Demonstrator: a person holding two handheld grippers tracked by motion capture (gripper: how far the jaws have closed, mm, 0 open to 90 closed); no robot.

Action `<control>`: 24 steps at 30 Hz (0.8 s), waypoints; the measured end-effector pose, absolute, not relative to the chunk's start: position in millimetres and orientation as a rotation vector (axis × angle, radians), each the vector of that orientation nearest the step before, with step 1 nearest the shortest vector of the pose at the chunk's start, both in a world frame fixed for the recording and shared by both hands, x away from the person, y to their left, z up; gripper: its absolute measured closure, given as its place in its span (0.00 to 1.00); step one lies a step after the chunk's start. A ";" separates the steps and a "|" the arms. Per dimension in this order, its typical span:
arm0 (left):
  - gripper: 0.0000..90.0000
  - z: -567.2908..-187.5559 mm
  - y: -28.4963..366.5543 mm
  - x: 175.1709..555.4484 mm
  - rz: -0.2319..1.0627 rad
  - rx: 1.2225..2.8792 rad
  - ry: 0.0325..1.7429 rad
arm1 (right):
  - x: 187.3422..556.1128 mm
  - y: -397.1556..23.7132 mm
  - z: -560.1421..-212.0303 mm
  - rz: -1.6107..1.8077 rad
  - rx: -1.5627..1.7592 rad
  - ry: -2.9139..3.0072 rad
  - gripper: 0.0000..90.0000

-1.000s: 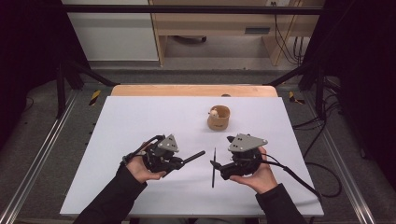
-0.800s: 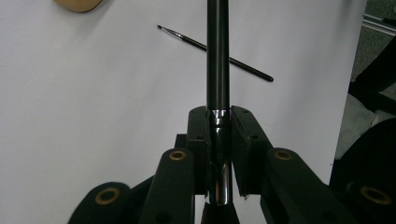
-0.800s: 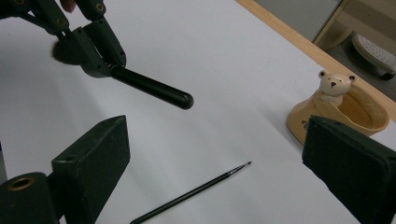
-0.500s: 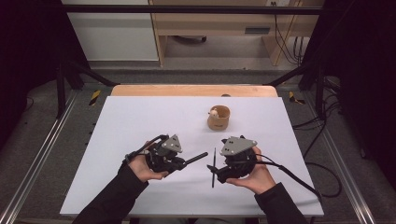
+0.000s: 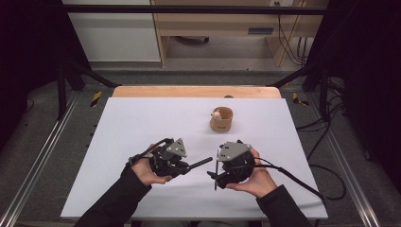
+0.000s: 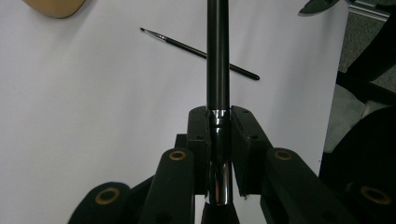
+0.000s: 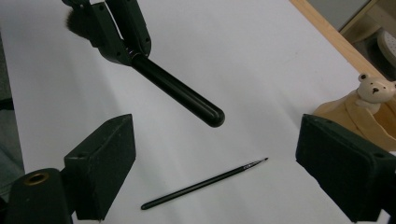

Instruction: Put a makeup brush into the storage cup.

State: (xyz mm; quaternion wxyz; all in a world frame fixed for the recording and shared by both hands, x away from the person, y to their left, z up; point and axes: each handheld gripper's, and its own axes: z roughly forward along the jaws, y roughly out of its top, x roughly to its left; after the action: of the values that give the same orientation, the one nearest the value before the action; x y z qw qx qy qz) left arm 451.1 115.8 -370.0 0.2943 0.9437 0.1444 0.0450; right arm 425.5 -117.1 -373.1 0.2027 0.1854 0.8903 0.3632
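My left gripper is shut on a thick black brush at its shiny ferrule, and the handle points right. A thin black brush lies flat on the white table. My right gripper hangs over it, open. Its jaws have just been closing slightly, with the thin brush below and between the pads, untouched. In the high view the right gripper sits just right of the thick brush's handle tip.
A small wooden cup with a white bear figure stands behind the grippers, right of centre. The white sheet ends at a wooden strip at the back. Cables trail off the right edge.
The right hand has shifted a little to the left, bringing its gripper over the thin brush. The left hand with the thick brush has stayed in place.
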 end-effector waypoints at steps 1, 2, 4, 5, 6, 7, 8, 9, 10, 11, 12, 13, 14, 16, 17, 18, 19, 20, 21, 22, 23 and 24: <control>0.87 -370.4 114.9 450.7 0.119 2.512 0.382 | 425.6 -116.6 -373.7 1.011 0.510 2.494 0.15; 0.87 -370.6 113.2 449.9 0.117 2.516 0.374 | 425.5 -115.5 -374.9 1.004 0.501 2.497 0.15; 0.87 -370.5 112.5 449.6 0.117 2.519 0.369 | 425.2 -114.8 -375.4 1.003 0.503 2.498 0.16; 0.87 -370.7 111.0 448.8 0.111 2.517 0.364 | 425.1 -114.3 -375.9 0.994 0.486 2.502 0.17; 0.87 -370.4 110.5 448.7 0.112 2.522 0.360 | 425.1 -114.0 -376.3 0.992 0.480 2.505 0.18; 0.87 -370.4 109.9 448.4 0.108 2.523 0.358 | 425.2 -113.9 -376.6 0.988 0.473 2.511 0.18; 0.87 -370.4 109.9 448.4 0.108 2.523 0.358 | 425.2 -113.9 -376.6 0.988 0.473 2.511 0.18; 0.87 -370.7 108.9 448.1 0.108 2.523 0.356 | 424.5 -112.9 -377.6 0.993 0.481 2.515 0.20; 0.87 -370.7 108.9 448.1 0.108 2.523 0.356 | 424.5 -112.9 -377.6 0.993 0.481 2.515 0.20; 0.87 -370.5 108.7 448.4 0.109 2.530 0.349 | 424.8 -112.8 -378.0 0.990 0.468 2.518 0.21; 0.87 -370.6 107.9 448.3 0.107 2.532 0.347 | 425.0 -112.4 -378.7 0.982 0.456 2.526 0.23; 0.87 -370.6 107.6 448.1 0.105 2.533 0.345 | 424.6 -111.9 -378.9 0.980 0.460 2.530 0.25; 0.87 -370.4 107.3 448.2 0.106 2.534 0.343 | 424.9 -111.5 -379.3 0.981 0.453 2.531 0.26; 0.87 -370.3 106.8 448.2 0.104 2.536 0.342 | 425.0 -110.9 -379.5 0.975 0.445 2.540 0.28; 0.87 -370.2 106.4 448.3 0.104 2.537 0.341 | 425.0 -110.9 -379.5 0.975 0.445 2.540 0.28; 0.87 -370.1 105.9 448.3 0.104 2.539 0.340 | 425.1 -110.6 -379.7 0.969 0.437 2.543 0.28; 0.87 -369.9 105.4 448.5 0.103 2.539 0.339 | 425.1 -109.9 -380.0 0.965 0.434 2.544 0.29; 0.87 -369.9 104.7 448.6 0.101 2.539 0.338 | 425.2 -109.4 -380.1 0.958 0.427 2.548 0.29; 0.87 -369.8 103.3 448.5 0.098 2.543 0.333 | 425.1 -108.0 -380.8 0.952 0.423 2.550 0.30; 0.87 -369.8 103.3 448.5 0.098 2.543 0.333 | 425.1 -108.0 -380.8 0.952 0.423 2.550 0.30; 0.87 -369.8 102.6 448.4 0.094 2.547 0.328 | 425.1 -107.4 -381.1 0.943 0.421 2.552 0.31; 0.87 -369.7 102.0 448.3 0.095 2.549 0.326 | 425.2 -107.0 -381.4 0.938 0.416 2.554 0.32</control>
State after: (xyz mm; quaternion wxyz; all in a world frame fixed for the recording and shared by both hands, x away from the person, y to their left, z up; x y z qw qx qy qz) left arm 448.3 102.0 -369.7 0.2810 0.9513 0.1217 0.0355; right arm 425.2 -107.0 -381.4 0.1932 0.1481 0.9105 0.3342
